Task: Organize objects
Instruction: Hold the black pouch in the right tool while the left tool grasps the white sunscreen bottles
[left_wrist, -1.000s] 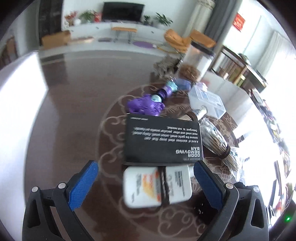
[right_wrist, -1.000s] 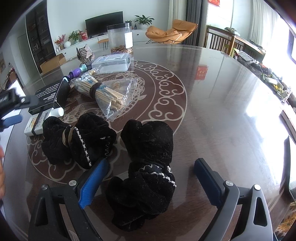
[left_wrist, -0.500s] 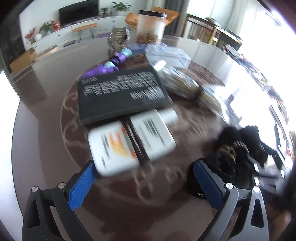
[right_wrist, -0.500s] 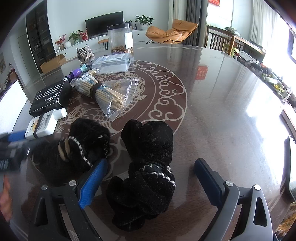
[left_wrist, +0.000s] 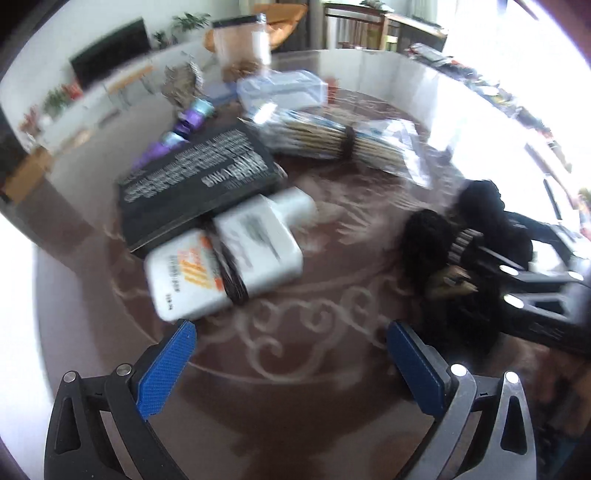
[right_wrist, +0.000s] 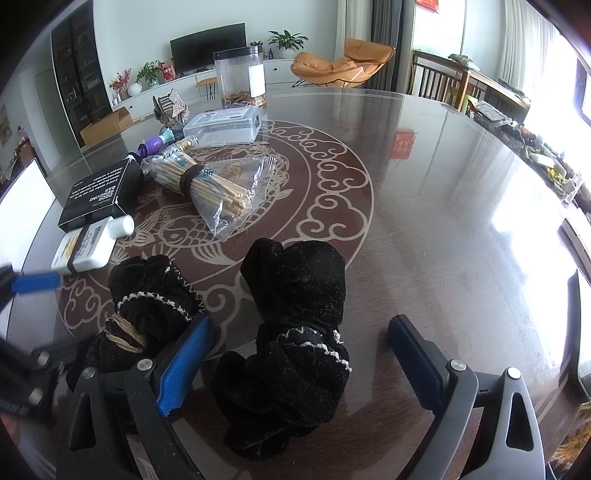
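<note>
Black velvet pouches are what the sorting hangs on for now: the loose pouch (right_wrist: 295, 332) lies on the bench (right_wrist: 443, 221) between the spread, empty right tongs (right_wrist: 301, 350), and the tied pouch (right_wrist: 147, 306) sits just left of it. The left tongs (left_wrist: 291, 354), also spread and empty, hover near the white bottle (left_wrist: 225, 258), which touches the black box (left_wrist: 195, 184). Judging by the scatter, nothing looks grouped yet, so nearly all the work remains.

Two black velvet pouches (right_wrist: 295, 332) on table (right_wrist: 443, 206)
</note>
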